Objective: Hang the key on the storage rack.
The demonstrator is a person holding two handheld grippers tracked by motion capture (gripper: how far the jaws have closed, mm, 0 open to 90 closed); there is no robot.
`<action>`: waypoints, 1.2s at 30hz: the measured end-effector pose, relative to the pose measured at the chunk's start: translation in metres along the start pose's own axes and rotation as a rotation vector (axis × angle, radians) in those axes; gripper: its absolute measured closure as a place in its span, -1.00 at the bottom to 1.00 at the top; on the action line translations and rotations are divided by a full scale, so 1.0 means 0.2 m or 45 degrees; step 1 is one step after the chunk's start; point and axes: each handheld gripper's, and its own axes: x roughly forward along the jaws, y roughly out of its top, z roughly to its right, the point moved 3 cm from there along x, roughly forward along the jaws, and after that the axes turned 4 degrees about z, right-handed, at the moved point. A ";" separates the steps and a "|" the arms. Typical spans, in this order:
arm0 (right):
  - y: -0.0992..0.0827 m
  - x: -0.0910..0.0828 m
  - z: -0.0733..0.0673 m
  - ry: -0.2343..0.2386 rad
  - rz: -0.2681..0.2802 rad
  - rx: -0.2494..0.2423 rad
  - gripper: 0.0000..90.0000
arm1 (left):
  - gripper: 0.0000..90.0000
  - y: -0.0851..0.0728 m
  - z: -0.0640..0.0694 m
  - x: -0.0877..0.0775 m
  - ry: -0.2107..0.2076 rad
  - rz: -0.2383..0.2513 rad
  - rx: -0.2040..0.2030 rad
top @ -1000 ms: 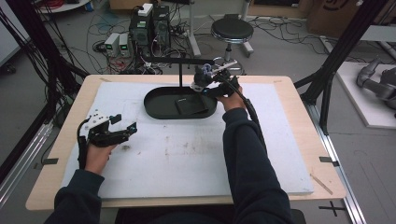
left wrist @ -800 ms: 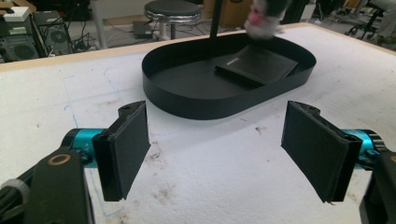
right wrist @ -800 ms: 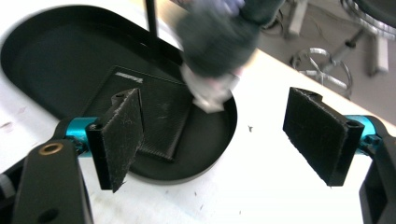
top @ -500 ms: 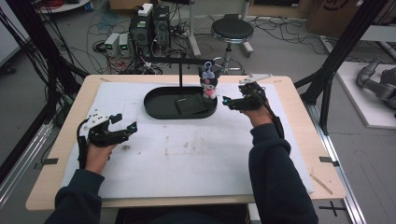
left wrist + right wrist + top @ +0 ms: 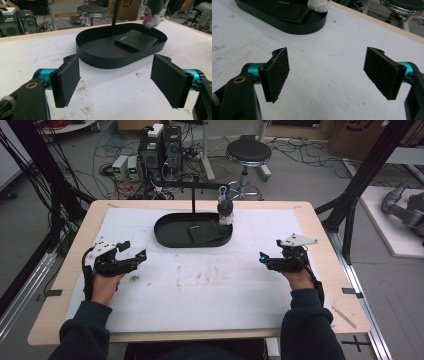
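A black oval tray (image 5: 165, 237) stands at the table's far middle, with a thin black T-shaped stand (image 5: 193, 195) rising from it. A small dark and pink plush toy (image 5: 225, 210) hangs from the right end of the stand's bar, over the tray's right end. A flat black booklet-like thing (image 5: 205, 232) lies in the tray. My left gripper (image 5: 134, 249) rests open at the near left, with nothing in it. My right gripper (image 5: 270, 248) is open at the right, also without anything between its pads. In the left gripper view the tray (image 5: 105, 61) lies just beyond the open jaws.
A white mat (image 5: 210, 285) with faint stains covers the wooden table (image 5: 320, 220). Behind the table are a round stool (image 5: 248, 152), computer boxes (image 5: 160, 147) and floor cables. Black frame posts (image 5: 350, 205) stand at both sides.
My right gripper left the plush toy hanging on the stand's bar and drew back to the near right, jaws open. The left gripper stayed put.
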 end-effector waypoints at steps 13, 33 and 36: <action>-0.07 -0.06 0.04 -0.059 0.009 0.038 -0.53 | -0.49 0.00 0.01 0.00 0.000 -0.012 0.015; -0.12 -0.06 0.06 -0.089 -0.017 0.028 -0.53 | -0.49 0.00 0.02 0.00 -0.008 -0.022 0.025; -0.12 -0.06 0.06 -0.091 -0.018 0.024 -0.53 | -0.49 0.00 0.02 0.01 -0.007 -0.022 0.024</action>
